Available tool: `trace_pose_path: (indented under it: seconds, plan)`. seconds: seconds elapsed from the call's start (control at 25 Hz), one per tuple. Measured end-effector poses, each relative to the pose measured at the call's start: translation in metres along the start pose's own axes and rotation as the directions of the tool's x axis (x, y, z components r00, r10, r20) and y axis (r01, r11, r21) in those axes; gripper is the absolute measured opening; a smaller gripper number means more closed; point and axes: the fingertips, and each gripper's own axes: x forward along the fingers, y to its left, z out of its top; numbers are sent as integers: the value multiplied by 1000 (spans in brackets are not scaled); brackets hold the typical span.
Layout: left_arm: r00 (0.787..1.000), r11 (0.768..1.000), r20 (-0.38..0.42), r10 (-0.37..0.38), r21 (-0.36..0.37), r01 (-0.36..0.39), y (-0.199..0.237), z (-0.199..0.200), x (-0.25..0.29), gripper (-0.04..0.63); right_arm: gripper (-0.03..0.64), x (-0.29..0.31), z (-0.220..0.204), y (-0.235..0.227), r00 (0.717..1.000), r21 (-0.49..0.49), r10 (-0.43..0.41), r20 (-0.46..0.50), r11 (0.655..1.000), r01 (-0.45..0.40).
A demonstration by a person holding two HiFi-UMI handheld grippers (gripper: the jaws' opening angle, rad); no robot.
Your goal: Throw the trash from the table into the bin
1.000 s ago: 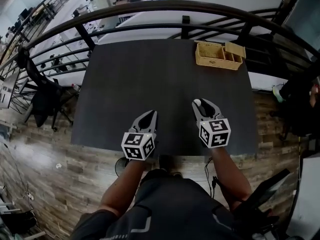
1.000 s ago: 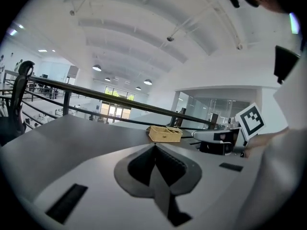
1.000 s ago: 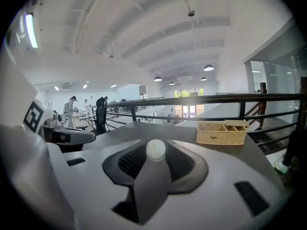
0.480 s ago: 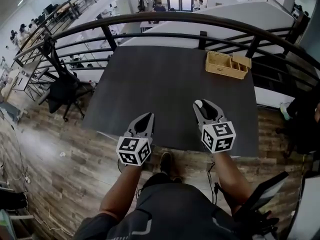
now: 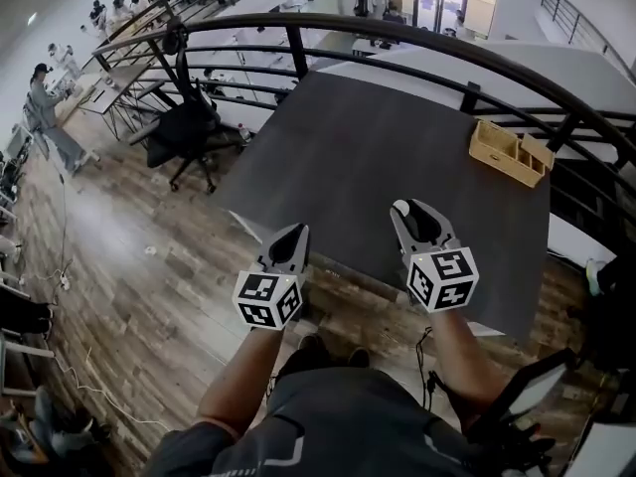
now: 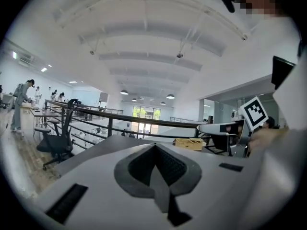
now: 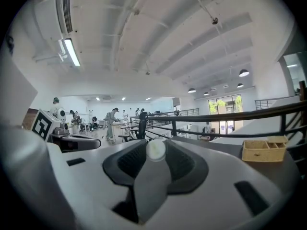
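My right gripper (image 5: 412, 210) is shut on a small white round piece of trash (image 5: 400, 207), pinched at the fingertips above the near edge of the dark grey table (image 5: 378, 137). The right gripper view shows the white piece (image 7: 155, 150) clamped between the two jaws. Over the wooden floor, just left of the table's near corner, my left gripper (image 5: 295, 235) is shut with nothing in it. Its tips (image 6: 154, 145) meet in the left gripper view. Both grippers point nearly level. No bin shows in any view.
A wicker basket (image 5: 512, 152) with compartments sits at the table's far right corner. A black railing (image 5: 397, 33) curves behind the table. A black office chair (image 5: 184, 127) stands on the floor to the left. People work at desks far off at the left (image 7: 110, 121).
Both grippers have lifted and swung to the left. The head view has turned left too: the table now lies to the right, with wooden floor under the left gripper. The grip on the white piece is unchanged.
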Motion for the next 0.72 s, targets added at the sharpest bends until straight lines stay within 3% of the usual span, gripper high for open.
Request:
trace_pose_path:
  seconds: [0.36, 0.72]
  plan:
    - [977, 977, 27, 212, -35, -211, 91, -3, -95, 9, 132, 63, 2, 118, 977, -30, 212, -19, 977, -213]
    - [923, 923, 59, 381, -91, -375, 198, -4, -195, 9, 132, 116, 3, 252, 934, -63, 355, -42, 932, -357]
